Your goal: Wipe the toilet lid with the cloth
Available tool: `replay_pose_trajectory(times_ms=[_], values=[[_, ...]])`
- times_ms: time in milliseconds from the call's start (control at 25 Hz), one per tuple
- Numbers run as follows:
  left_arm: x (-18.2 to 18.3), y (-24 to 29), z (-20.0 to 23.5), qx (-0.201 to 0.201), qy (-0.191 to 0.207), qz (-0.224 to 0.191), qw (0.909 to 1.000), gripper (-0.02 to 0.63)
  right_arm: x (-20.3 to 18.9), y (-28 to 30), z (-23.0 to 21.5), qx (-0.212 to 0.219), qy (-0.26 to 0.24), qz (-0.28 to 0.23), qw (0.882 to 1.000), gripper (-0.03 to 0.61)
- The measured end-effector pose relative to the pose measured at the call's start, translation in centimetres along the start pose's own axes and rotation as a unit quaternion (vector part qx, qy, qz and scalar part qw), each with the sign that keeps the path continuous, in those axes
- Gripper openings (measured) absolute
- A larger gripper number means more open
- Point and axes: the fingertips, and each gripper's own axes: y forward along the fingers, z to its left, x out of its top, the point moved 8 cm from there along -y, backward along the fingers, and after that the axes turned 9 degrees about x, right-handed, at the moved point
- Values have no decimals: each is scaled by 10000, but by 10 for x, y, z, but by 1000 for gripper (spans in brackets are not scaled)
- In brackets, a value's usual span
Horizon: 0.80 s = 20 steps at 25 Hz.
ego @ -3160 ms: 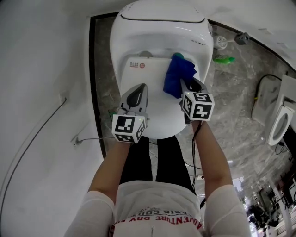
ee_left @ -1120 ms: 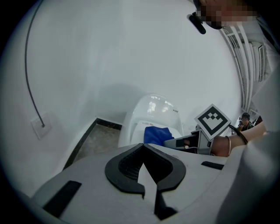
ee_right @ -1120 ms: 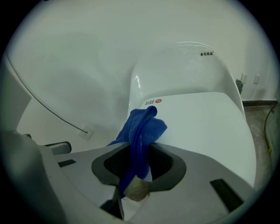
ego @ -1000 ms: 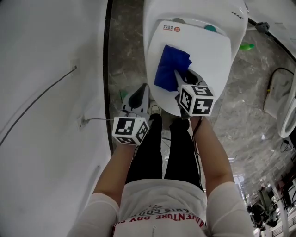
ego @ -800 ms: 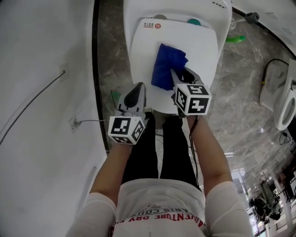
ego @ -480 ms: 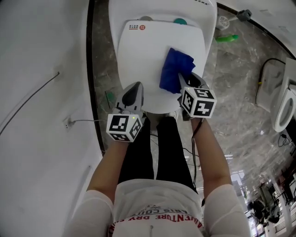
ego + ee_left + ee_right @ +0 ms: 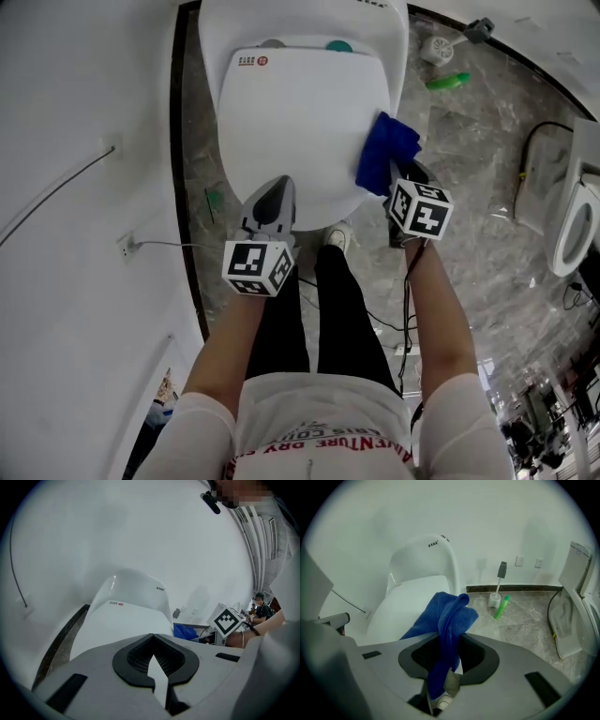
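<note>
Cloth [image 7: 384,150], blue, clamped in right gripper [image 7: 401,176] at toilet lid's [image 7: 300,112] right edge; left gripper [image 7: 277,187] closed, empty, near lid's front.

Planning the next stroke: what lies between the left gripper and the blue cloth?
Only bare white toilet lid; the head view shows nothing on that stretch between the left gripper and the cloth.
</note>
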Motion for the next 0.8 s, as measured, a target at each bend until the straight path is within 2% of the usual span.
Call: replay_pose_trajectory(times_ms=[240,360,520,800], values=[[-5,-17,-15,50,-11,20,10000,6,-5,-20,-10,-165,180,-37,9997,107],[-4,-23,-18,-51,35,7,10000,6,2,-39,4,20,308,-363,9989,107],[4,-31,-7,-104,15,-131,9999,6,10,-59,53,723,383,-882,9927,107],[4,-78,73,142,74,-141,9998,6,-9,-45,184,1563,69,-759,9848,106]])
